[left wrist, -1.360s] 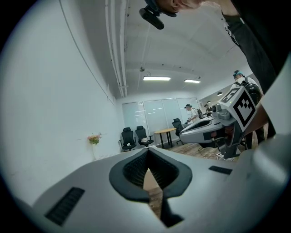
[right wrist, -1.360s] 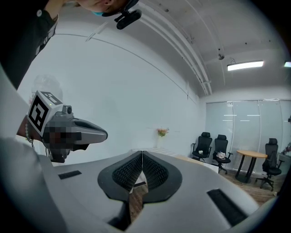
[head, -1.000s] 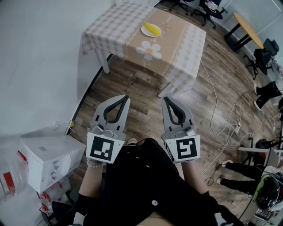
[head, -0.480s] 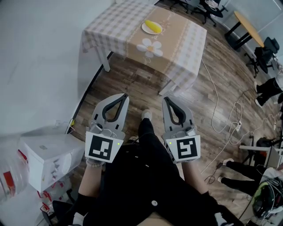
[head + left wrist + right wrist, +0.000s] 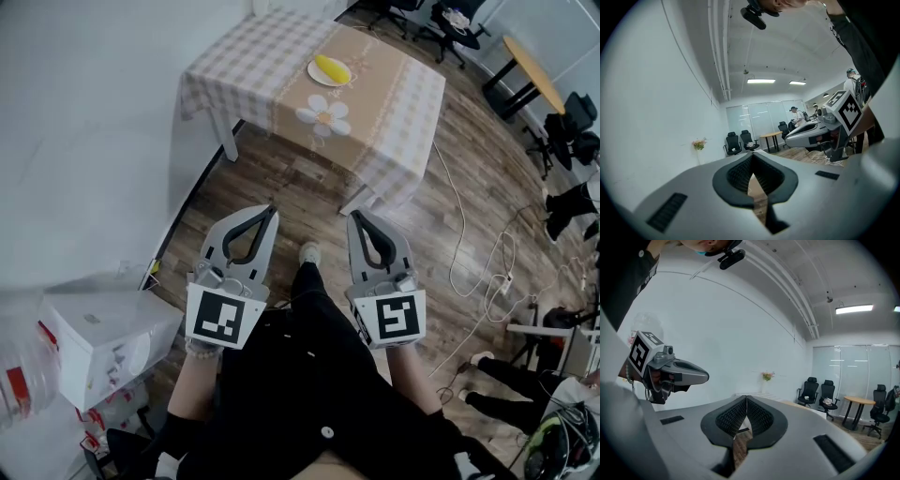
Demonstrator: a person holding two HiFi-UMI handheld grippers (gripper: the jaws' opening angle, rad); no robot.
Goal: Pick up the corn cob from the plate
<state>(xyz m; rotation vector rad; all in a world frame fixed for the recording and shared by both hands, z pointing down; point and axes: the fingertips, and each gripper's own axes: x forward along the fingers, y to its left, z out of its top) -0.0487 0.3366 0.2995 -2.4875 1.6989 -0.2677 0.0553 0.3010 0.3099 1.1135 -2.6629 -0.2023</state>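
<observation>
A yellow corn cob (image 5: 330, 67) lies on a small white plate (image 5: 316, 74) on the table (image 5: 375, 122) with a checked cloth, far ahead at the top of the head view. My left gripper (image 5: 270, 212) and right gripper (image 5: 355, 217) are held side by side close to my body, well short of the table. Both are shut with nothing between their jaws. In the left gripper view the jaw tips (image 5: 753, 155) meet; in the right gripper view the tips (image 5: 746, 398) meet too. The corn is not visible in either gripper view.
Wood floor lies between me and the table. A white wall runs along the left. A white box (image 5: 103, 342) sits at lower left. Cables (image 5: 469, 253) trail on the floor at right. Office chairs (image 5: 562, 122) and a round table (image 5: 534, 70) stand at the far right.
The table and plate have shifted slightly rightward and down in the head view. My foot has come into view between the grippers. Both grippers stay shut and side by side.
</observation>
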